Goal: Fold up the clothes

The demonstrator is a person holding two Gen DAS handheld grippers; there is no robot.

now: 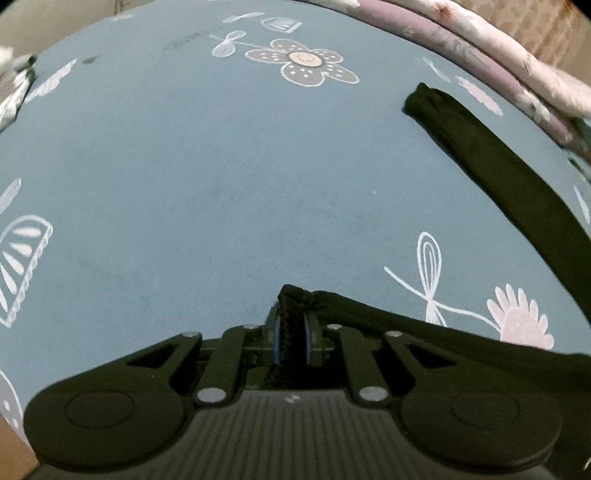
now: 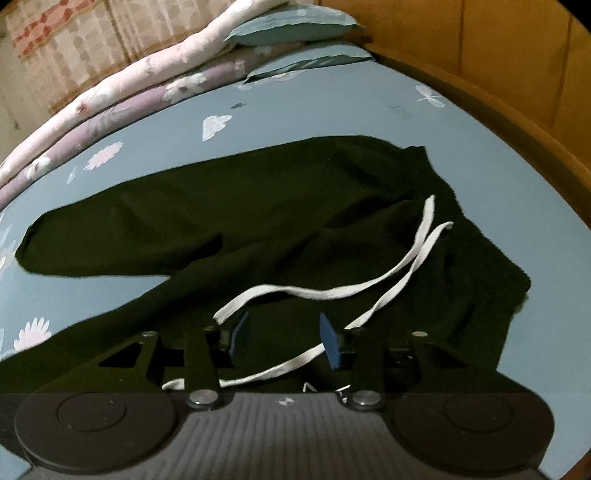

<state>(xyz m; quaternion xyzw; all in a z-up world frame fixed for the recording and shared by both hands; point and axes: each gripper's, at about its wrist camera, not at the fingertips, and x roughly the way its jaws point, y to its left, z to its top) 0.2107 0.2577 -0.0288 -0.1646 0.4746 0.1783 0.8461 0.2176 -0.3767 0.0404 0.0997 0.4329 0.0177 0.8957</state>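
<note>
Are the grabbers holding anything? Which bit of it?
The left hand-held gripper is pinching the black trousers by the cuff end of one leg. The right hand-held gripper is open above them, holding nothing.

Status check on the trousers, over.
Left gripper shut on black drawstring trousers. Right gripper open above them. White drawstring loose between its fingers.

Bed (image 1: 184, 166) fills both views, covered in a blue-grey sheet printed with white and pink flowers and bows. Folded quilts (image 2: 122, 92), one pale pink floral and one lilac, run along the far edge. Two teal pillows (image 2: 295, 27) sit stacked at the head. Wooden bed frame (image 2: 517, 122) curves round the right side, orange-brown panelling behind. Patterned beige wall covering (image 2: 74, 33) with red motifs behind the quilts. Light is dim, indoor.
</note>
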